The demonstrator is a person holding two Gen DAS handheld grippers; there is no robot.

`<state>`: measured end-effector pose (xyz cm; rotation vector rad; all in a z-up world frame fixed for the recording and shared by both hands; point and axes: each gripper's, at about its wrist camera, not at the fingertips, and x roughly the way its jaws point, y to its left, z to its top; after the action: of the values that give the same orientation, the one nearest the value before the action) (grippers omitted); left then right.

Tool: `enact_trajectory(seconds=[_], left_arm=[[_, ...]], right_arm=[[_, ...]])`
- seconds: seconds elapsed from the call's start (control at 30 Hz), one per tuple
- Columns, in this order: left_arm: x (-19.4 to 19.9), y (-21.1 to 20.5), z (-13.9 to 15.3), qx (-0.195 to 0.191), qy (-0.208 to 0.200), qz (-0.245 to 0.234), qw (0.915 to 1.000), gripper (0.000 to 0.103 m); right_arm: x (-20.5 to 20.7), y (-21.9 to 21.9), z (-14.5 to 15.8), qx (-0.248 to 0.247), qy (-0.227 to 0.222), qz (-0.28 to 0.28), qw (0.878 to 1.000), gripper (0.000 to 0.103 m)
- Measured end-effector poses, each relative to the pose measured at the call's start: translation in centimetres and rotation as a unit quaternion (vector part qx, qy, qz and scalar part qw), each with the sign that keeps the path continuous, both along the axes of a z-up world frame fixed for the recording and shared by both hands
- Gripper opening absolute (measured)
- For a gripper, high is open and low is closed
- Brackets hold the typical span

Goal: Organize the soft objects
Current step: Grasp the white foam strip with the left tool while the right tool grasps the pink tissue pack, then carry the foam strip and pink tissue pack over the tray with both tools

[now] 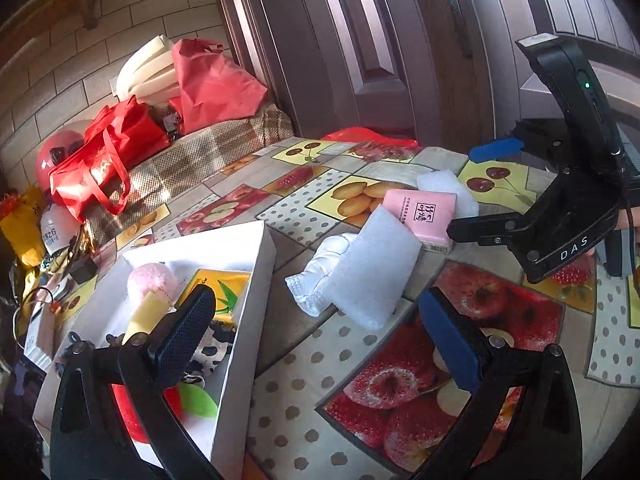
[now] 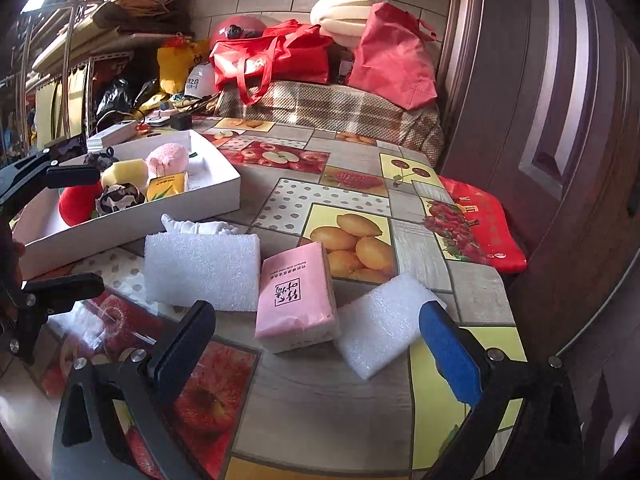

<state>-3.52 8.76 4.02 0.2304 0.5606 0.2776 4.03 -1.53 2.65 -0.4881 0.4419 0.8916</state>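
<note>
**A:** What is left out, and where?

**B:** In the right wrist view, four soft things lie on the fruit-print tabletop [image 2: 360,412]. A pink tissue pack [image 2: 296,300] sits at the centre of the frame. A white foam pad [image 2: 202,270] lies just left of it, touching it. A second foam pad [image 2: 384,320] lies to its right, partly tucked under the pack's edge. A white cloth [image 2: 200,226] is bunched behind the left pad. The white box [image 2: 132,216] that already holds soft toys and a yellow pack is at the upper left.

**B:** Both claws are empty. The right claw [image 2: 316,344] is spread wide, low in the frame, its fingers bracketing the tissue pack and the right pad. The left claw [image 1: 320,332] is also spread, its dark finger over the box [image 1: 256,280] at lower left.

**A:** So which piece comes next?

**B:** Probably the tissue pack, though I cannot be sure. It sits most squarely between the right claw's fingers.

**A:** How should that be done well?

**B:** Come down with the fingers on the pack's two long sides, clear of both pads. Squeeze gently, since the pack will give and its wrapper looks slippery. Lift straight up first, so the pad tucked beneath is not dragged along. Then carry it toward the upper left and set it in a bare part of the box.
</note>
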Motion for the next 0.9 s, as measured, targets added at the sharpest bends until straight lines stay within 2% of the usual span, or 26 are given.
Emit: enact_trajectory(seconds=[0.1, 0.13, 0.17, 0.23, 0.33, 0.47, 0.53, 0.6, 0.67, 0.73, 0.77, 0.87, 0.9], left_arm=[[1.5, -0.1, -0.7, 0.03, 0.022, -0.006, 0.9993, 0.103], [1.8, -0.2, -0.8, 0.039, 0.025, -0.01, 0.9989, 0.103], [2.1, -0.5, -1.0, 0.05, 0.029, -0.013, 0.9982, 0.103], [2.9, -1.0, -1.5, 0.077, 0.039, -0.021, 0.996, 0.103], [4.0, -2.1, -2.3, 0.117, 0.056, -0.035, 0.991, 0.103], [5.3, -3.3, -3.6, 0.158, 0.085, -0.047, 0.9827, 0.103], [5.3, -3.9, -3.6, 0.159, 0.083, -0.064, 0.9816, 0.099], [5.0, -4.5, -3.6, 0.149, 0.089, -0.089, 0.9808, 0.078], [5.4, -5.0, -4.1, 0.146, 0.112, -0.094, 0.9784, 0.036], [5.7, -5.0, -4.2, 0.128, 0.123, -0.1, 0.9791, 0.022], [5.8, -4.7, -4.0, 0.111, 0.122, -0.101, 0.9811, 0.019], [5.6, -3.0, -2.5, 0.013, 0.104, -0.103, 0.9891, 0.019], [5.3, -2.5, -2.1, -0.009, 0.091, -0.099, 0.9909, 0.019]], right_arm=[[0.1, 2.1, -1.1, -0.054, -0.025, 0.019, 0.998, 0.091], [0.2, 2.6, -1.5, -0.069, -0.03, 0.02, 0.997, 0.084], [0.4, 3.0, -1.9, -0.084, -0.031, 0.026, 0.996, 0.07], [0.7, 3.4, -2.5, -0.104, -0.028, 0.028, 0.994, 0.05], [0.2, 2.6, -2.0, -0.087, -0.04, 0.027, 0.995, 0.05], [0.4, 0.9, -1.0, -0.042, -0.009, 0.028, 0.999, 0.05], [0.7, -0.1, -0.5, -0.018, 0.002, 0.018, 1.0, 0.05], [1.1, -1.1, 0.1, 0.012, 0.012, 0.003, 1.0, 0.05], [1.6, -2.0, 0.5, 0.041, 0.026, -0.01, 0.999, 0.05], [1.9, -2.7, 0.8, 0.063, 0.038, -0.018, 0.997, 0.05], [2.0, -3.0, 0.9, 0.071, 0.04, -0.021, 0.996, 0.05], [2.0, -3.2, 1.1, 0.083, 0.037, -0.027, 0.996, 0.05], [1.9, -3.3, 1.2, 0.086, 0.035, -0.029, 0.995, 0.05]])
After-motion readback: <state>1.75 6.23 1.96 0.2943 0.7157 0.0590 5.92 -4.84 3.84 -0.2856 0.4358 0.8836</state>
